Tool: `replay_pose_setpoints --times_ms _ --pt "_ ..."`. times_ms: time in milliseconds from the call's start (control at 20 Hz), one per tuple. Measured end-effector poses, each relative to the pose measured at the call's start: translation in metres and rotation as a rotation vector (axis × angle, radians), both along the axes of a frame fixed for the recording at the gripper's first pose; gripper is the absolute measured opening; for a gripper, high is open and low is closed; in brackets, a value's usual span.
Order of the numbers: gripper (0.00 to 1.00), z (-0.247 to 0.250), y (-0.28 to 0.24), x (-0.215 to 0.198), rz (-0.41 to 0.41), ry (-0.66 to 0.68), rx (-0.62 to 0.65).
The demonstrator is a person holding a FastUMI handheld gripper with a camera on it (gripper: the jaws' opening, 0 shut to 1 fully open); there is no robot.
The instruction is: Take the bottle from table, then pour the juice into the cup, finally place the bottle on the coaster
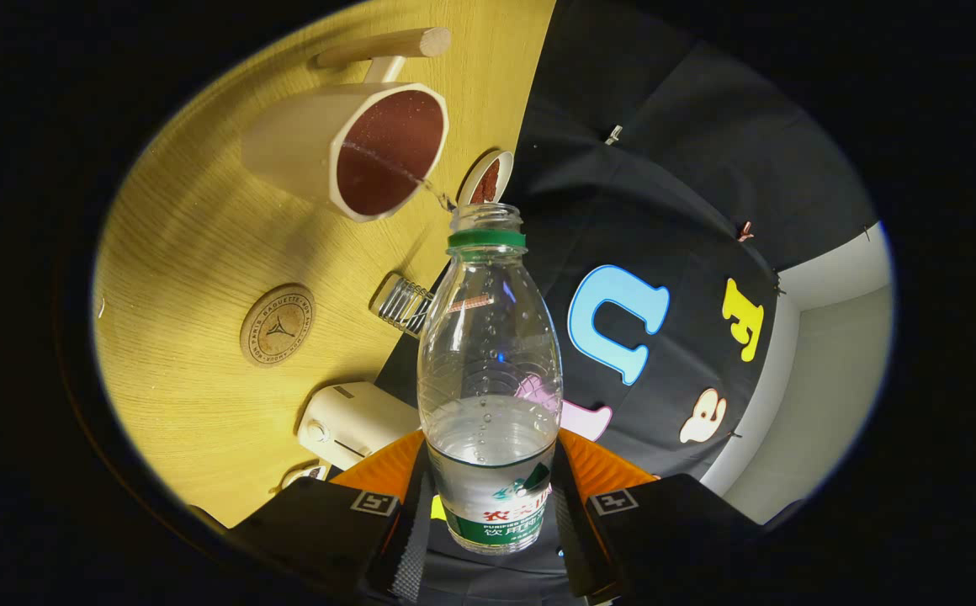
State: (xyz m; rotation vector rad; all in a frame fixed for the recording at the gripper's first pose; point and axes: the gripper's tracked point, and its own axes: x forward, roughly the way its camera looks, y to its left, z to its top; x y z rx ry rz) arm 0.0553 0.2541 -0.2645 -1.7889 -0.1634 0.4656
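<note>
A clear plastic bottle [488,370] with a green neck ring and no cap sits between my fingers, and my gripper [488,497] is shut on its lower body. The bottle is tipped, its open mouth pointing at a cream cup [345,147] with a wooden handle just beyond it. A thin stream of clear liquid runs from the mouth into the cup's dark red inside. Some liquid is left in the bottle's lower part. A round wooden coaster [278,325] lies on the yellow wooden table [193,244], to the left of the bottle.
A small round dish [488,178] with something reddish stands right behind the bottle's mouth. A metal wire piece [402,305] lies by the table's edge, and a white box-like device [352,423] sits near my left finger. The booth's black cloth wall hangs beyond the table's edge.
</note>
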Motion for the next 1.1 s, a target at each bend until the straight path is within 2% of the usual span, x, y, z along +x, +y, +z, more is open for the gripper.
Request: replay_pose_setpoints --times_ms 500,800,1100 --pt "0.67 0.02 0.009 0.01 0.074 -0.091 -0.068" --pt "0.67 0.019 0.004 0.011 0.099 -0.102 -0.11" --pt "0.67 0.019 0.012 0.006 0.106 -0.097 -0.097"
